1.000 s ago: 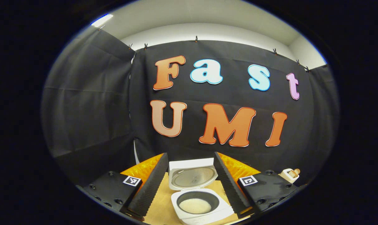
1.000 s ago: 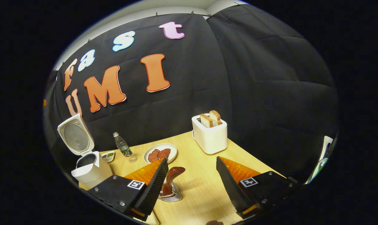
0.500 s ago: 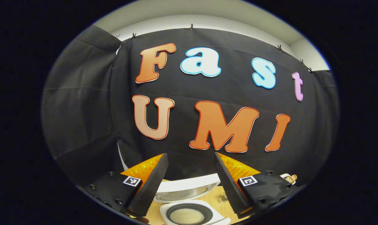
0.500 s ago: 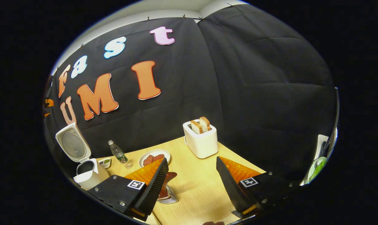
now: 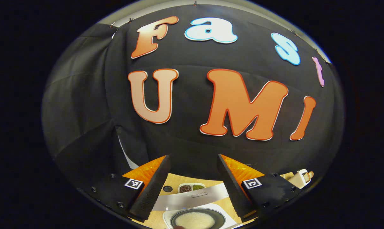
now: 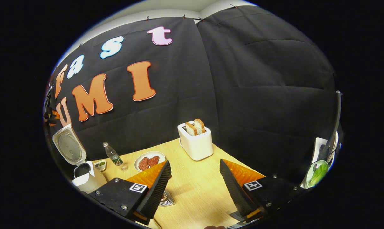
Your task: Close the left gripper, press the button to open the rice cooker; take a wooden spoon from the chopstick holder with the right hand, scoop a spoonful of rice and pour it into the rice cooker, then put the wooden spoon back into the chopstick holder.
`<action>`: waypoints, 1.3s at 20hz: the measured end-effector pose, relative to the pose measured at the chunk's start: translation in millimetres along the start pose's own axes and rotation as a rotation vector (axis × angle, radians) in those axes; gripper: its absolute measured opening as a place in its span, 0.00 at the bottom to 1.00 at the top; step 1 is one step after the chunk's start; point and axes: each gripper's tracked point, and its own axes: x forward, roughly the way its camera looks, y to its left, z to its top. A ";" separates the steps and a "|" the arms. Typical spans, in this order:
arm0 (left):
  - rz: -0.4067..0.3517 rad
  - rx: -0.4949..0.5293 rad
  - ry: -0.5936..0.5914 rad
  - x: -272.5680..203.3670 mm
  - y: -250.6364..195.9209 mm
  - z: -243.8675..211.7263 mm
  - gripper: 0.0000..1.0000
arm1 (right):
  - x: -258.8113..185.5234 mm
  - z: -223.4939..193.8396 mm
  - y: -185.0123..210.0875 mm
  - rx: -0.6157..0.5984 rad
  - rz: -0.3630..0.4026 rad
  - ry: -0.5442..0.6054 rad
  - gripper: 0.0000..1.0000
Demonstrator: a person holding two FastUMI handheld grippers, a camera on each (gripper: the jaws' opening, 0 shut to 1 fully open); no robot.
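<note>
With its lid (image 6: 67, 145) tipped up and back, the rice cooker (image 6: 85, 176) stands open on the table (image 6: 195, 187), off to the far left of the right gripper (image 6: 195, 187), and in the left gripper view its dark pot holds a bed of white rice (image 5: 194, 220) just below and ahead of the left gripper (image 5: 193, 187). Both grippers have their fingers spread apart and grip nothing. Close under the right gripper's left finger sits a small ribbed metal stand (image 6: 166, 200); whether that is the chopstick holder I cannot tell, and no spoon handle can be made out in it. Farther ahead of the right gripper are a plate of meat slices (image 6: 149, 160), a water bottle (image 6: 112, 156) and a toaster (image 6: 195, 141) with two slices of bread. Beyond the cooker, between the left gripper's fingers, lies a small dish (image 5: 192, 187) with dark and green contents. Judging by the rice in the pot and the empty fingers, the job looks nearly or wholly done. The risk I see is the left gripper, hanging close over the open pot: a careless swing could knock the raised lid or nudge the cooker.
</note>
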 end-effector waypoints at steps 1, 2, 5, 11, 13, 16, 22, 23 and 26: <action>0.000 -0.001 0.010 5.7 1.5 -5.6 0.97 | -1.5 2.5 2.3 -0.007 0.001 -0.004 0.95; 0.000 -0.002 0.022 8.9 3.0 -14.2 0.98 | -3.2 4.6 3.4 -0.019 -0.001 -0.009 0.95; 0.018 0.006 0.045 16.6 9.9 -27.4 0.98 | -6.7 20.9 6.5 -0.077 -0.008 -0.026 0.95; 0.042 -0.012 0.055 17.9 19.1 -47.8 0.99 | -22.8 60.0 23.0 -0.174 0.008 -0.084 0.95; 0.039 -0.019 0.065 10.1 15.4 -51.5 0.98 | -34.3 72.9 30.0 -0.165 0.030 -0.106 0.95; 0.025 -0.022 0.071 -5.0 8.9 -61.3 0.99 | -45.7 86.6 38.3 -0.184 0.070 -0.138 0.95; -0.020 -0.014 0.099 -57.9 -12.4 -101.7 0.99 | -65.6 97.7 53.3 -0.192 0.168 -0.169 0.95; -0.027 -0.022 0.110 -68.9 -15.1 -113.2 0.99 | -67.7 95.5 55.3 -0.192 0.183 -0.170 0.95; -0.028 -0.041 0.160 -101.7 -27.8 -164.5 0.99 | -72.8 85.5 58.8 -0.205 0.228 -0.159 0.95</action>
